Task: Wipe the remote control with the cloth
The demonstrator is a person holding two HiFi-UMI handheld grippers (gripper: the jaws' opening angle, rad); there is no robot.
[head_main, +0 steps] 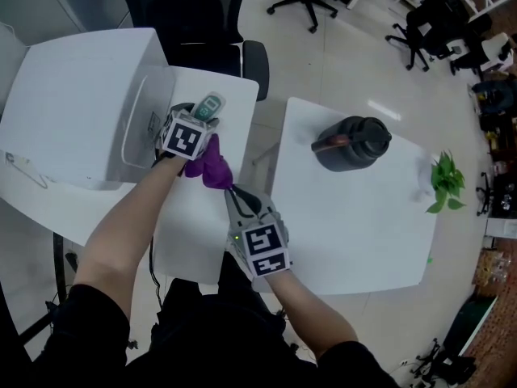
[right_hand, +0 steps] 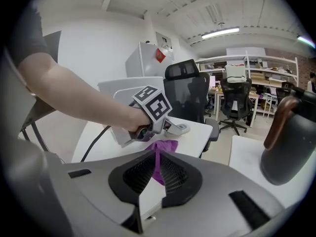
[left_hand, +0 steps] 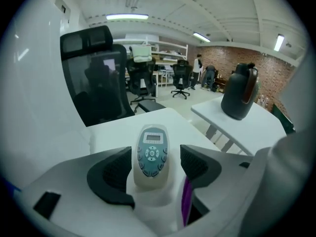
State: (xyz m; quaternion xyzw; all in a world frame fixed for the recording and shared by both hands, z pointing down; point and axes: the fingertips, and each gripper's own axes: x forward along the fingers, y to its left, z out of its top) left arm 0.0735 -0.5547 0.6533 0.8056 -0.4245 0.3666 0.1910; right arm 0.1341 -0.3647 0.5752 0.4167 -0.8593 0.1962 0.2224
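**A:** On the left table (head_main: pixel 194 241), where exactly is the remote (left_hand: pixel 151 154)?

**B:** It lies at the far end of the table, buttons up, between the fingers (left_hand: pixel 112 174) of the left gripper (left_hand: pixel 155 168). Its far tip points to the black chair (head_main: pixel 202 23).

**A:** Do these fingers hold it?

**B:** No, they are released and spread wide. A gap shows on each side of the remote, so the pads do not press it.

**A:** And the right gripper (right_hand: pixel 157 174)?

**B:** Its fingers (right_hand: pixel 177 179) are clenched on the purple cloth (head_main: pixel 212 168). The cloth runs from them as a thin fold. It ends in a bunch at the near side of the left gripper, between the two grippers.

**A:** Does the cloth touch the remote?

**B:** I cannot tell. The left gripper view shows a purple strip just beside the right finger, nearer than the remote, but the contact is hidden.

**A:** What else is around?

**B:** A white box (head_main: pixel 73 103) stands at the left, just beside the left gripper. On the other table (head_main: pixel 355 249), at the right, a dark jug (head_main: pixel 351 142) stands well apart from both grippers. A green plant (head_main: pixel 444 183) is at the right edge of that table.
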